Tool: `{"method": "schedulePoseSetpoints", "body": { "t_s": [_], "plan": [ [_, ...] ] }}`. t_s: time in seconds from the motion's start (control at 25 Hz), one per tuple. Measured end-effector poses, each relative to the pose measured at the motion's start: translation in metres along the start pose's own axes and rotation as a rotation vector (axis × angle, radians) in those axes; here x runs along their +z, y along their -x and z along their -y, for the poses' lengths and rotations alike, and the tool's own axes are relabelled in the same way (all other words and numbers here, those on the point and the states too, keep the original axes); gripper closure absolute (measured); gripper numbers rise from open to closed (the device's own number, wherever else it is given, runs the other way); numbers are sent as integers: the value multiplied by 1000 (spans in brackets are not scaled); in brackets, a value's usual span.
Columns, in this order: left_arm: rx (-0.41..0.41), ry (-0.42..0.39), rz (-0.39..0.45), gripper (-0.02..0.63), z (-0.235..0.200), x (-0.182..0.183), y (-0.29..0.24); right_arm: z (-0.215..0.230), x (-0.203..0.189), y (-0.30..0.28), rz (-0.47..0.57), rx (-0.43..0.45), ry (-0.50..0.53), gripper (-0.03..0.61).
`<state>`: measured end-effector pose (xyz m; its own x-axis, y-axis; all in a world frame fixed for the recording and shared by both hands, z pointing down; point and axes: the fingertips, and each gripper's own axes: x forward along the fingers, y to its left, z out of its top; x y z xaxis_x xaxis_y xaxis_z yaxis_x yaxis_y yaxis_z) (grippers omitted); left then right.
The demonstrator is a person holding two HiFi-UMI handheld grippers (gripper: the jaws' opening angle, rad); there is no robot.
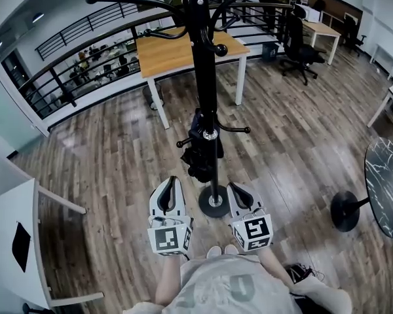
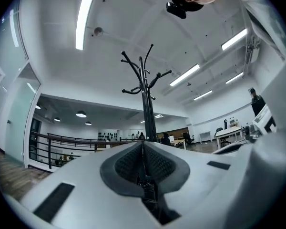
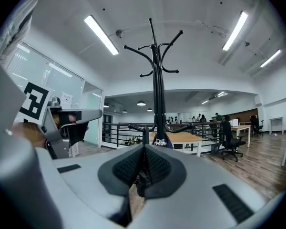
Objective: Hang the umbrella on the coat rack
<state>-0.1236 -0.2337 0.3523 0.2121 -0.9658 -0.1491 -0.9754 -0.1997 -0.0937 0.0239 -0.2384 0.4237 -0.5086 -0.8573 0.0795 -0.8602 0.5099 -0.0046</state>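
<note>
Wood floor bears the coat rack, umbrella hanging low on it; left gripper and right gripper both closed, empty.

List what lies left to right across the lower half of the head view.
In order: white desk → left gripper → coat rack base → right gripper → marble table.

Black coat rack; black umbrella; dark table (white-veined).
</note>
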Motion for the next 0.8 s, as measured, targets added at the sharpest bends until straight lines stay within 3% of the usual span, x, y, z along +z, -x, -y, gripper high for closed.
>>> {"method": "schedulePoseSetpoints", "body": {
  "t_s": [0.48,0.8],
  "plan": [
    [50,-9,-77,588,-4,-18,3,3,-1,2,-2,-30,18,549],
    [41,29,-63,588,-9,-18,1,0,-2,-6,-10,-25,20,549]
  ]
}}
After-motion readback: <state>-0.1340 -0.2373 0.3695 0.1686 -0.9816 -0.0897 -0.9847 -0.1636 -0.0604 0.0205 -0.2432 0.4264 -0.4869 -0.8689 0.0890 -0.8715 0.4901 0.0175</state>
